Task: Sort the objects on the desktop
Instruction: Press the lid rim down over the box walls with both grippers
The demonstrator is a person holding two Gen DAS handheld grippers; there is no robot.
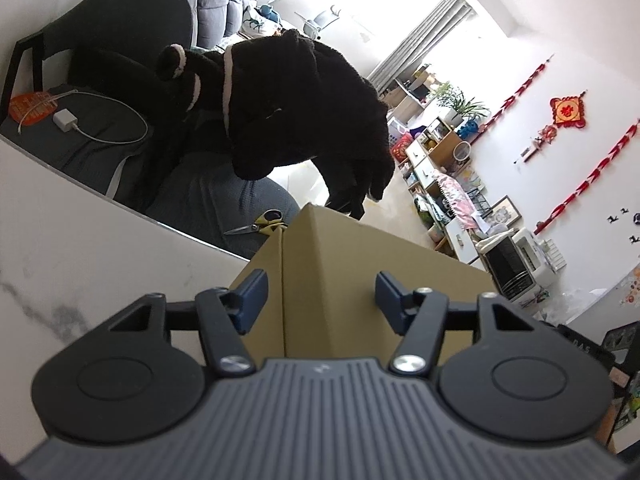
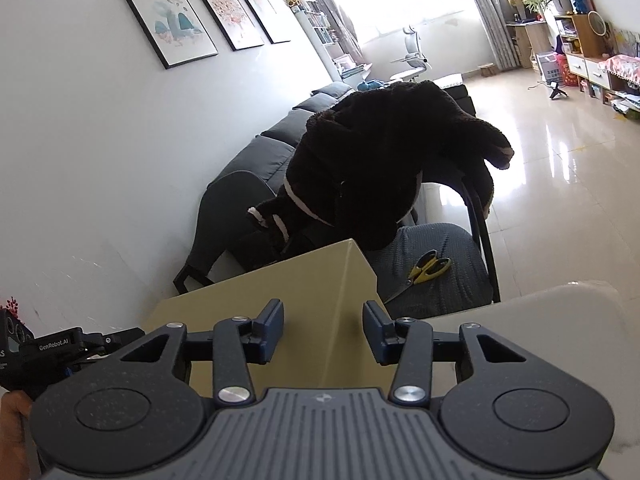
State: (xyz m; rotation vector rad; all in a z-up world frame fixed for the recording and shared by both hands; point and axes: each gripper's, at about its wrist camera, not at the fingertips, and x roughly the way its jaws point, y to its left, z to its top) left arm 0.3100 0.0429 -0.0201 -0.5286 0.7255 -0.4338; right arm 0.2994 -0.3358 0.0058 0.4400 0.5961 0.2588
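Cardboard box [image 1: 360, 280] stands between both grippers, left gripper [image 1: 320, 300] and right gripper [image 2: 324, 332] parted around its corners without pressing, so sorting seems hardly begun.

cardboard box [image 1: 360, 280] base hidden behind claws.

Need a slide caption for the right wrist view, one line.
Right gripper open over a cardboard box on the white table, yellow scissors on the chair behind.
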